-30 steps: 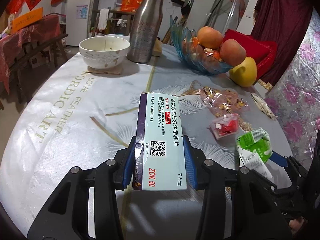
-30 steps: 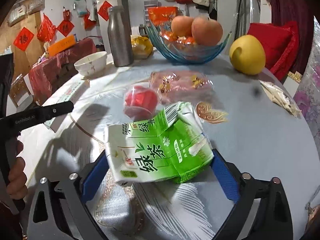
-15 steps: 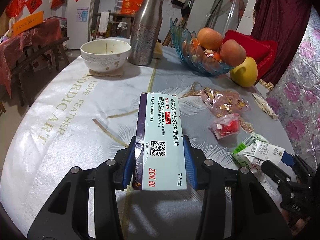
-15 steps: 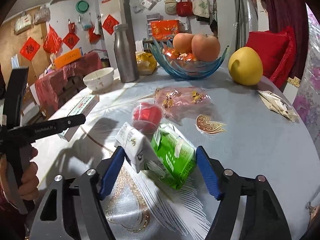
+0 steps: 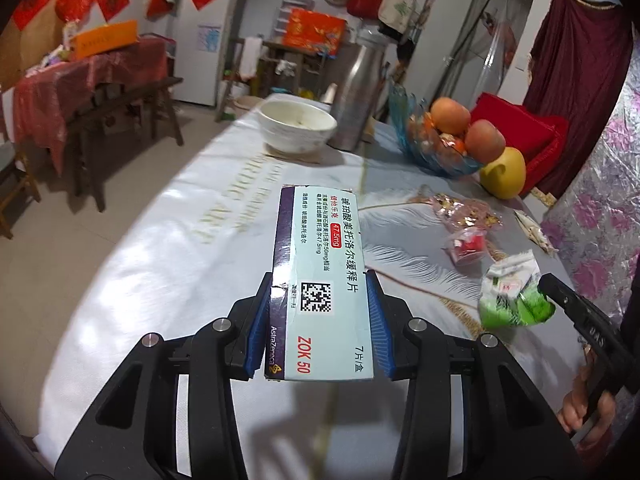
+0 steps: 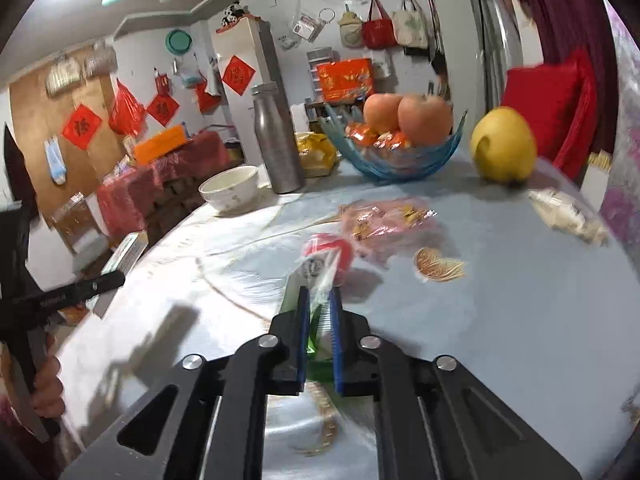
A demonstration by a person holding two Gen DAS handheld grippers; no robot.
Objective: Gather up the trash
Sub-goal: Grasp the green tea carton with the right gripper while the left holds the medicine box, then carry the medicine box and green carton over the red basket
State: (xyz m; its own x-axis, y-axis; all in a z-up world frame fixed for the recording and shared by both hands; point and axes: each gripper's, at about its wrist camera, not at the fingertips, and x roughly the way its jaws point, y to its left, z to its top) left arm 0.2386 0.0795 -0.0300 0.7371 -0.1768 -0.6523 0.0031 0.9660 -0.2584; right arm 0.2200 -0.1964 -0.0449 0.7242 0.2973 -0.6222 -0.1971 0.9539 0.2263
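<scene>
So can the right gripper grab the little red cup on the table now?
Probably not yet: the right gripper is closing on the crushed green carton. The red cup sits just ahead, unblocked.

Medicine box — pale blue, purple edge, red lettering; crushed carton — green and white; tablecloth — white feather print.

On the table: bowl at the far side, bottle just right of it, fruit bowl further right, wrappers nearer, medicine box between left gripper pads.
</scene>
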